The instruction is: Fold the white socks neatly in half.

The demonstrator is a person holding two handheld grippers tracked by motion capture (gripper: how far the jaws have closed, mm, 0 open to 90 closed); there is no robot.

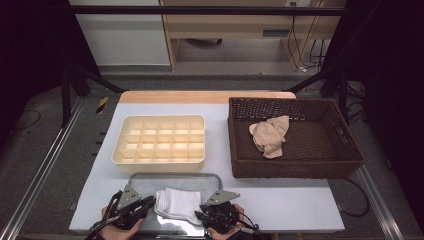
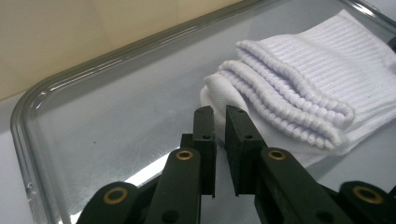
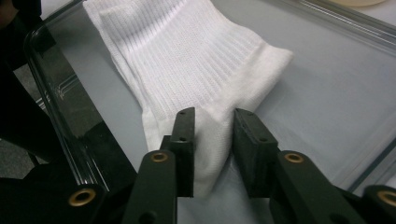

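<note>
- The table (image 1: 280, 200) is covered in pale grey, with a strip of bare wood along its far edge at 12 o'clock.
- A dark wicker basket (image 1: 345, 160) stands at about 2 o'clock from the table's middle, with a crumpled beige cloth (image 1: 270, 136) lying in it.
- A cream divider box (image 1: 159, 162) with many small square compartments sits at about 10 o'clock, just left of the basket and apart from it.
- A shiny metal tray (image 1: 175, 176) lies at 6 o'clock, at the near edge, just in front of the divider box.
- The folded white socks (image 1: 176, 204) lie flat in the middle of the tray, ribbed cuffs stacked on one another.
- The right gripper (image 3: 212, 119) stands at the socks' 3 o'clock side; its jaws are partly apart and straddle a fold of the white fabric, which bulges between the pads. Whether the pads press it I cannot tell.
- The left gripper (image 2: 219, 116) is at the socks' 9 o'clock side, jaws a narrow slit apart with nothing between them, tips just short of the cuff edge.
</note>
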